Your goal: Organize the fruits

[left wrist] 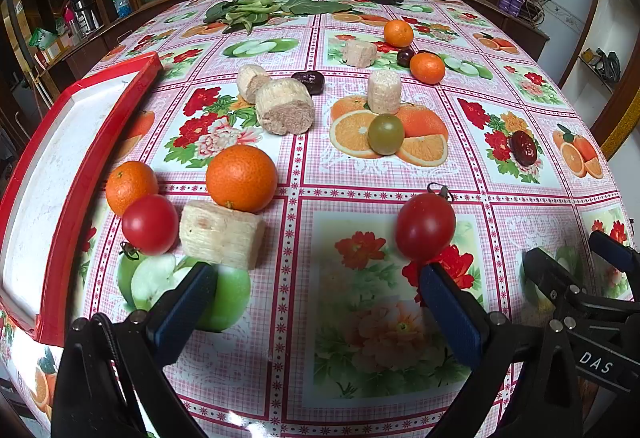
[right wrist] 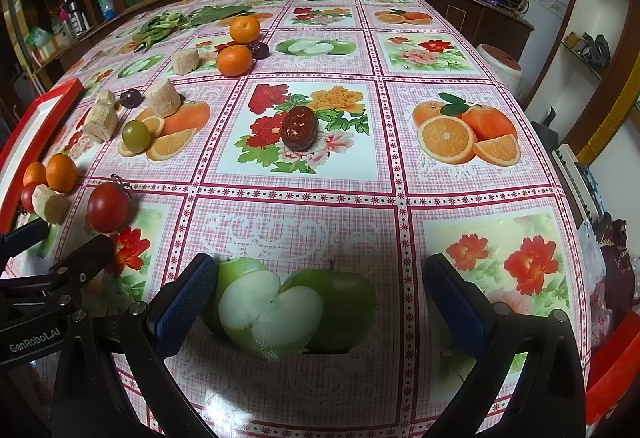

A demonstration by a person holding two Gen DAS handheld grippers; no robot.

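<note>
Just beyond the open left claw [left wrist: 316, 286], a red tomato [left wrist: 425, 226].

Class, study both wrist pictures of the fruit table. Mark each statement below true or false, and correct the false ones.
1. Both tools are open and hold nothing. True: left tool, right tool.
2. The red tray already holds fruit. False: its visible white floor is bare.
3. The green tomato sits on a printed orange picture. True.
4. The red date touches a tangerine. False: it lies alone on a flower print.
5. A red tomato lies just beyond the left tool's right finger. True.
</note>
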